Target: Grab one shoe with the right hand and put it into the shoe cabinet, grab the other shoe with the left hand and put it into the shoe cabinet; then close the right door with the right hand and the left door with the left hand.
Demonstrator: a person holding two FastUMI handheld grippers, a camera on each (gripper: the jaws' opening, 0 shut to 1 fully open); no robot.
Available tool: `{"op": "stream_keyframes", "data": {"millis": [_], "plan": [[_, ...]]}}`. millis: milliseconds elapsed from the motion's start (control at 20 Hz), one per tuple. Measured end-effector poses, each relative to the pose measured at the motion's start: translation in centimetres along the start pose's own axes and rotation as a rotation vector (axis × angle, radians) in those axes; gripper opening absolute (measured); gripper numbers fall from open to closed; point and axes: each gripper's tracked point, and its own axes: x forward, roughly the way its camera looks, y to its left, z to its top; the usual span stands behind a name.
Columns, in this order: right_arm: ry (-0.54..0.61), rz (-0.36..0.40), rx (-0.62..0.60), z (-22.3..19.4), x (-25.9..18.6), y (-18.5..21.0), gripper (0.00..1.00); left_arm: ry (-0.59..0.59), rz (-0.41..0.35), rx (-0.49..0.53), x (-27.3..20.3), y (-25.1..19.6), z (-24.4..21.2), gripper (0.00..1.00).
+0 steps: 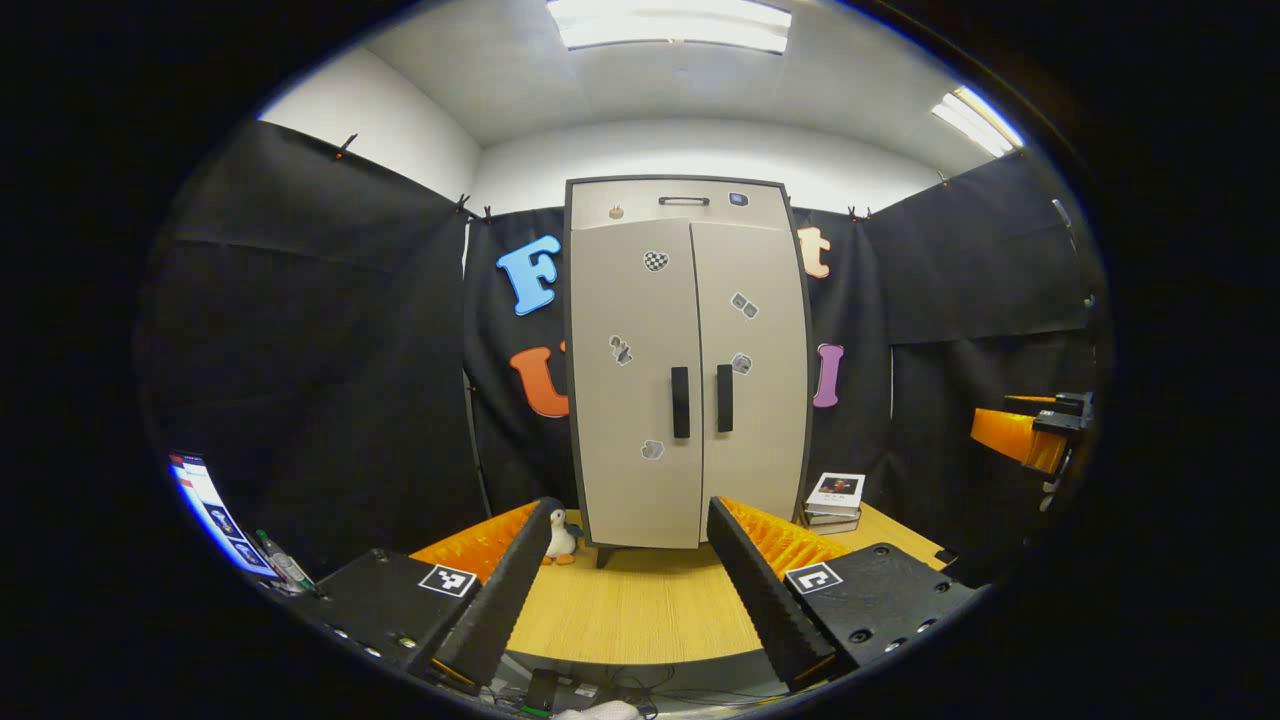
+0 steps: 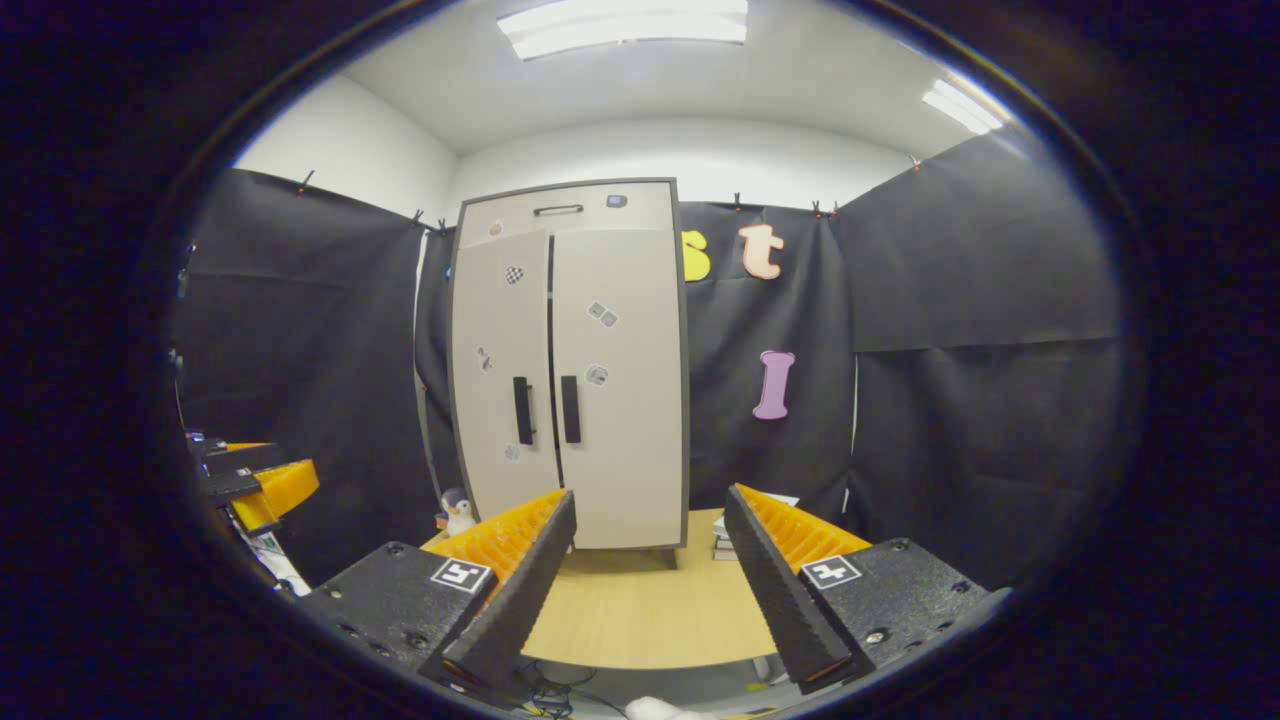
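1. The left gripper (image 1: 630,515) has its fingers spread wide with nothing between them; it hangs above the near edge of the table (image 1: 640,605), facing the cabinet (image 1: 688,365).
2. The right gripper (image 2: 650,505) is likewise wide apart and empty, above the same table edge, looking at the cabinet from a little to its right.
3. In the left gripper view the right gripper's orange finger shows at the far right edge; in the right gripper view the left gripper's shows at the far left edge (both well apart from the cabinet).
4. The cabinet stands upright at the back of the table, against the black wall. Both doors look closed in the left gripper view; the left door (image 1: 635,385) and right door (image 1: 752,375) meet at a thin seam, their black handles just beside each other. In the right gripper view a dark gap runs along the upper part of that seam.
5. A toy penguin (image 1: 561,540) sits on the table by the cabinet's left foot.
6. Stacked books (image 1: 834,502) lie just right of the cabinet.
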Motion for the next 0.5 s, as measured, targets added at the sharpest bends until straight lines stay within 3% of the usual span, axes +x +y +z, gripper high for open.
{"op": "stream_keyframes", "data": {"millis": [500], "plan": [[0.009,-0.016,-0.008,-0.18,-0.20,0.22,0.98,-0.007,-0.034,-0.001,0.86,-0.18,0.57,0.96]]}}
